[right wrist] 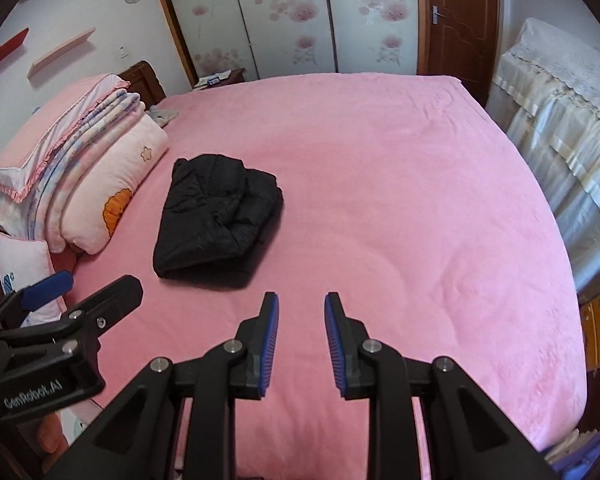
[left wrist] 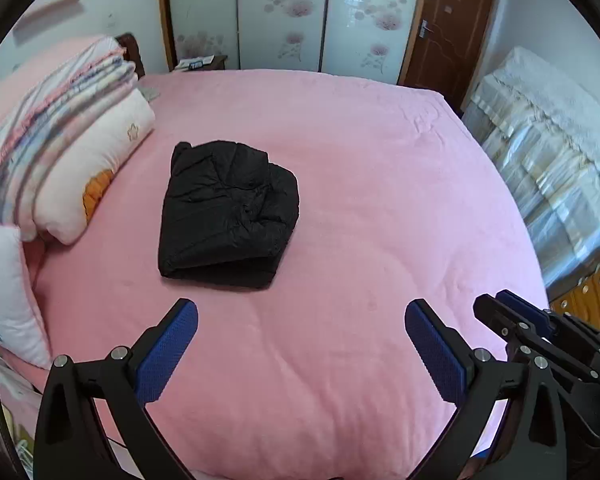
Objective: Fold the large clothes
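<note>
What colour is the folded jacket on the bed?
Black, a quilted puffer fabric. The folded jacket lies on the pink bed cover; the left wrist view shows it best.

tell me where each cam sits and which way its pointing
Left wrist view: sits on the left gripper, looking forward along its wide-open fingers over the pink bed at the folded black jacket; the right gripper shows at the right edge.
Right wrist view: sits on the right gripper, facing the same way with fingers narrowly apart; the left gripper shows at lower left.
Shared: jacket, bed, stacked bedding, wardrobe and door.
</note>
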